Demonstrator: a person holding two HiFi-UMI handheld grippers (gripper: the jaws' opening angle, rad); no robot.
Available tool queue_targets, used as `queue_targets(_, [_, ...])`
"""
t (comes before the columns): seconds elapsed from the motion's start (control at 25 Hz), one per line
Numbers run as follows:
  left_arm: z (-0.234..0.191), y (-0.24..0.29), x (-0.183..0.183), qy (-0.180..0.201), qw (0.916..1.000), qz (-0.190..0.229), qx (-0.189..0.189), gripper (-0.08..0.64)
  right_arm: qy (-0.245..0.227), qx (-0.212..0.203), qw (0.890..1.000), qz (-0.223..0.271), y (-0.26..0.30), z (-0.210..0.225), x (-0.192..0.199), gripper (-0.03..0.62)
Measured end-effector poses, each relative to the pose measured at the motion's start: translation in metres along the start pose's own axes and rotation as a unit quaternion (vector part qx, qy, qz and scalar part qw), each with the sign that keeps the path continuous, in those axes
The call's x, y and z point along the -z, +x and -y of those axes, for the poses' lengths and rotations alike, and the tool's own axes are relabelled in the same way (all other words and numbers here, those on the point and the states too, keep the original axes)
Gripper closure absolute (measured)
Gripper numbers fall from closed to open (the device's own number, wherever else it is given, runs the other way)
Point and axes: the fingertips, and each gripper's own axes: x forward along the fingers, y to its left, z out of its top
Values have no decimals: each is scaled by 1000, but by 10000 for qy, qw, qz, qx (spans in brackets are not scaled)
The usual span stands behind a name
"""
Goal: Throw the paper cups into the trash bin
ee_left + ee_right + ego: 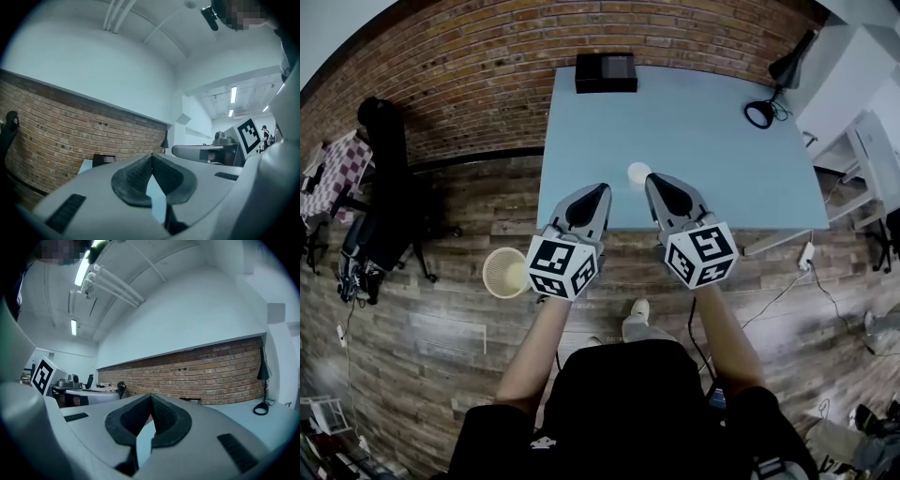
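Note:
A white paper cup (638, 173) stands on the light blue table (694, 131), near its front edge. My left gripper (602, 190) and right gripper (652, 180) hover side by side over that edge, one on each side of the cup. Both are shut with nothing between their pads. A cream mesh trash bin (505, 272) stands on the wooden floor to the left of the table, beside my left gripper's marker cube. In the left gripper view my left gripper (152, 157) points up at the brick wall; the right gripper (150, 396) does the same in its view. Neither gripper view shows the cup.
A black box (606, 72) sits at the table's back edge and a black desk lamp (776, 86) at its back right. A black chair (382, 202) stands on the floor at the left. White furniture (872, 150) and cables lie to the right.

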Motion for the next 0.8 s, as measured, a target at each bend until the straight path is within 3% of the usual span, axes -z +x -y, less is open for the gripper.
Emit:
queue_targets(0.44, [-5, 45, 8, -6, 9998, -82, -158, 552, 52, -156, 9996, -232, 27, 50, 21, 589])
queue_targets(0.8, [-27, 62, 18, 2, 9972, -290, -695, 552, 418, -518, 9970, -398, 53, 77, 42, 589])
